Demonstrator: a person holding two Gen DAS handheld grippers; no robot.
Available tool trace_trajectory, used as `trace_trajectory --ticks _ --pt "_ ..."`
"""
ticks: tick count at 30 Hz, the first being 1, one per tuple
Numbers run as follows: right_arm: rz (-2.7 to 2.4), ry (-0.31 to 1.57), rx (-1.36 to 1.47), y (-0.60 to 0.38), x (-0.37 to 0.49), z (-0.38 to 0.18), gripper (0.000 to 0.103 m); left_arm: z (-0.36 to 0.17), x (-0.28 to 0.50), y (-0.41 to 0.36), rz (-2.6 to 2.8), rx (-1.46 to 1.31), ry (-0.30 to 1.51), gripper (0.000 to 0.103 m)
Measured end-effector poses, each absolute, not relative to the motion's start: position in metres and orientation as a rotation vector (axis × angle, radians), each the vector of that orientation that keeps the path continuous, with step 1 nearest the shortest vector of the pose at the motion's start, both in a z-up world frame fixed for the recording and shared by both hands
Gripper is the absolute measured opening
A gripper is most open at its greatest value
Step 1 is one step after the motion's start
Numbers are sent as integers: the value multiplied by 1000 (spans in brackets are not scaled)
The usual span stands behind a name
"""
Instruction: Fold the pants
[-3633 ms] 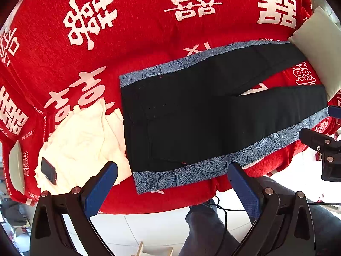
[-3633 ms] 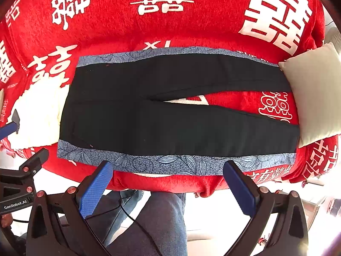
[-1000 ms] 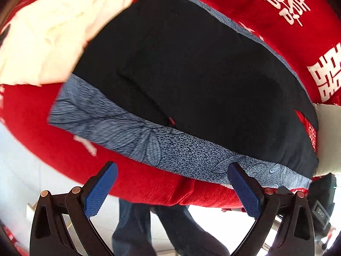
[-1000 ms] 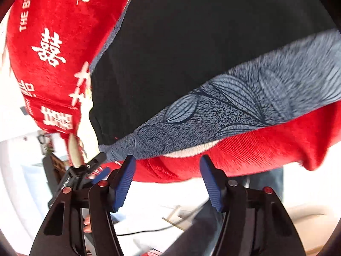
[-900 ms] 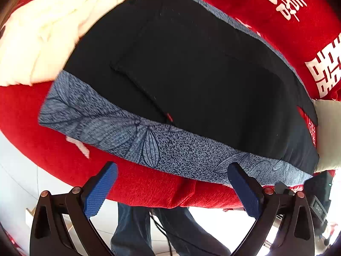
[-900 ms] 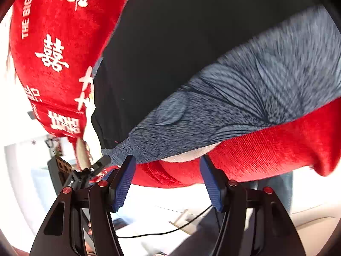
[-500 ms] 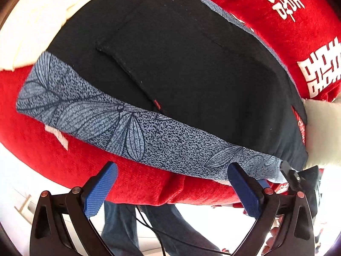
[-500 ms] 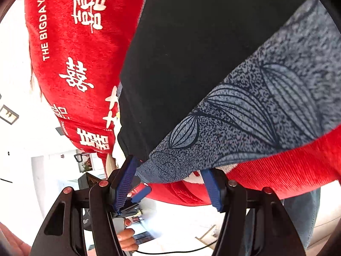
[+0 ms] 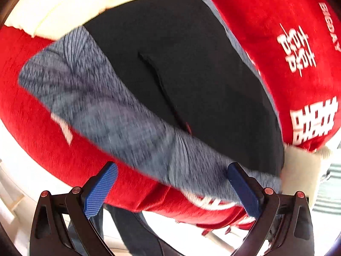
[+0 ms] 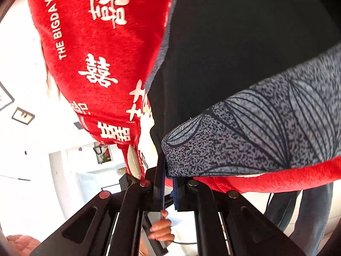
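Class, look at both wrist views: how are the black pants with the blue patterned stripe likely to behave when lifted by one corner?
The pants lie flat, following the red blanket, so they are probably floppy and will drape. The right hand-held gripper pinches only the stripe's corner, so thin fabric might slip. The left hand-held gripper is open; the far end would likely trail.

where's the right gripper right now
In the right wrist view the right gripper sits bottom centre, shut on the grey leaf-print corner of the pants, at the near edge of the red blanket.
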State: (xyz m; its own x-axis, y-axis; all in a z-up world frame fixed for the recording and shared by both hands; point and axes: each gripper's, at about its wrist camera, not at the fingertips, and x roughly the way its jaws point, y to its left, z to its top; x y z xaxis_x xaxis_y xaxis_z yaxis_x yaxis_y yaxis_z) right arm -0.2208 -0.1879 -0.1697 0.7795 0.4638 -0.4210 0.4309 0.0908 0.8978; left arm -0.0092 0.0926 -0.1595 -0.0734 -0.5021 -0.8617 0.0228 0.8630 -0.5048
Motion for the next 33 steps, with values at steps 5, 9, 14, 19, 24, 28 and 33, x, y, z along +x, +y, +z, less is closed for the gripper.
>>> trace_trajectory --ticks 5,9,14,19,24,28,33 --pt "39 804 1519 -191 -217 -173 6 -161 15 86 -405 -333 1566 37" --pt "41 834 1525 -194 -216 -175 6 -146 19 80 -398 -344 1539 17" --pt "59 821 1404 -216 -195 -136 6 -95 39 69 -440 -381 1476 17" --pt "76 830 1235 -252 -143 -92 6 -61 83 38 -502 -382 1420 17" --pt "36 841 1154 -293 -83 -86 6 -66 143 -13 -548 -268 1374 17" --pt "-17 876 1133 -319 -37 -107 6 -102 186 -46 -530 -205 1404 17" --pt "-118 946 1144 -348 -1 -151 6 -149 211 -72 -524 -114 1458 19"
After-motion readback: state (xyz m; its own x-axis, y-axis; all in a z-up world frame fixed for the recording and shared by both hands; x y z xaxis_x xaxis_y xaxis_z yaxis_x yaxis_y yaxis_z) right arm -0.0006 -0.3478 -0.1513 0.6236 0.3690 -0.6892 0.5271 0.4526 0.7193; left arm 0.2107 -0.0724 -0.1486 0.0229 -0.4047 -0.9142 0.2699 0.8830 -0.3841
